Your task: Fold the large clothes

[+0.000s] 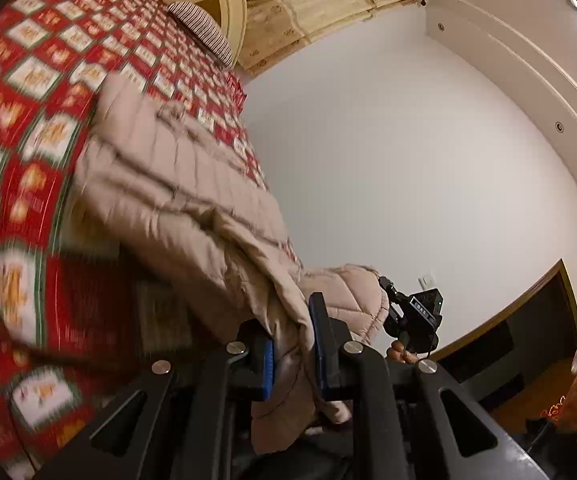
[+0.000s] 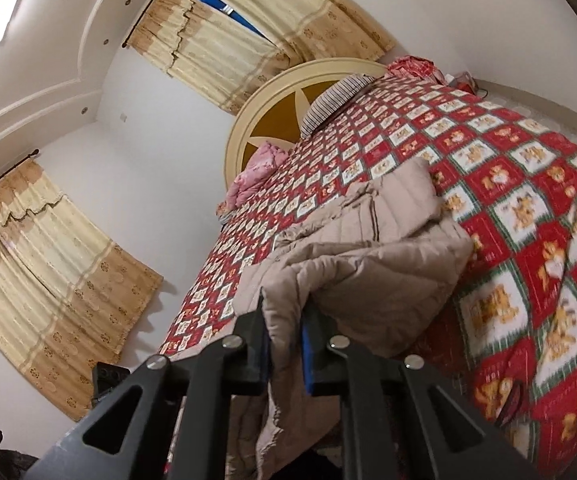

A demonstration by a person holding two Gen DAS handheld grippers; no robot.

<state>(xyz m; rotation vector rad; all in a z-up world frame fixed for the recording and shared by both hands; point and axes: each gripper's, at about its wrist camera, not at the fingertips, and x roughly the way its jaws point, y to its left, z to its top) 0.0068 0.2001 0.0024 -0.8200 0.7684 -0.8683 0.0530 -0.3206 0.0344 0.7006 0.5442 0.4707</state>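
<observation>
Both claws grip a beige quilted coat (image 2: 368,240) draped over a bed's red patterned bedspread (image 2: 508,184): the left claw (image 1: 294,352) pinches one edge between nearly closed fingers, the right claw (image 2: 286,344) clamps another bunched fold, lifting it.

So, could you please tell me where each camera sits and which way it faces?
Left wrist: on the left tool, facing along the beige padded coat it clamps toward the bed; the right tool shows.
Right wrist: on the right tool, clamping the coat, facing the headboard.
Shared: coat, bed, striped pillow.
</observation>
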